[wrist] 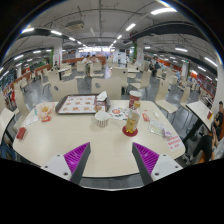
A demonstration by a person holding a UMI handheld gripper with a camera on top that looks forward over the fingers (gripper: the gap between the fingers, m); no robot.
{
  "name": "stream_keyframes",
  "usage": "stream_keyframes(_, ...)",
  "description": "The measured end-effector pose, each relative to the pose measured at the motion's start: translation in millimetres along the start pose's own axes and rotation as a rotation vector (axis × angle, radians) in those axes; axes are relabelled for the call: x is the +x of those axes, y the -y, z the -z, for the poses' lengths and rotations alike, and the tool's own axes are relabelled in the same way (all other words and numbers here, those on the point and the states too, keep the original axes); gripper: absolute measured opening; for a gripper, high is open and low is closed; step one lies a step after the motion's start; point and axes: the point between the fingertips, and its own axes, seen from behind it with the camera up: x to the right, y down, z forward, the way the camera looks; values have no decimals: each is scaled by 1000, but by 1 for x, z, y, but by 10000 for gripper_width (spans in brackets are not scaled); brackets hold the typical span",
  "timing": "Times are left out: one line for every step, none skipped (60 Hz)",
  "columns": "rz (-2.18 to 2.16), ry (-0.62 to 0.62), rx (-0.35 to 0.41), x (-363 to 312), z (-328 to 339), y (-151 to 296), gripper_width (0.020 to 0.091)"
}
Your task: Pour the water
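Lit evenly and brightly from rows of ceiling strip lights point(120, 22), with soft glare on the pale round table point(100, 140), faint shadows under the objects, strong fisheye bending toward the rim, and distant tables slightly soft.

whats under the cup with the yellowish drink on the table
The cup stands on a small red coaster on the table. What lies beneath the coaster is covered. The claw hangs open, short of it.
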Motion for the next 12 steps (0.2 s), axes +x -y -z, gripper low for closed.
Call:
stream_keyframes(-2, 3, 0, -1, 1, 0, 853)
stream_keyframes(-6, 6, -1, -2, 2, -1, 852)
stream_keyframes(-7, 6, -1, -2, 2, -1, 853)
stream_keyframes(-5, 3, 0, 0, 2, -2, 853)
stream_keyframes(-2, -2, -2, 0, 3, -2, 850)
stream_keyframes(1, -5, -3, 1, 4, -2, 851)
stream_keyframes(3, -5, 2, 1, 5, -1, 854)
stream_keyframes(3, -3, 10, 0, 6, 1, 853)
stream_keyframes(3, 0, 17, 0, 6, 2, 854)
stream_keyframes(2, 1, 21, 0, 7, 2, 852)
stream_keyframes(1, -2, 20, 1, 7, 2, 851)
stream_keyframes(1, -6, 15, 1, 7, 1, 851)
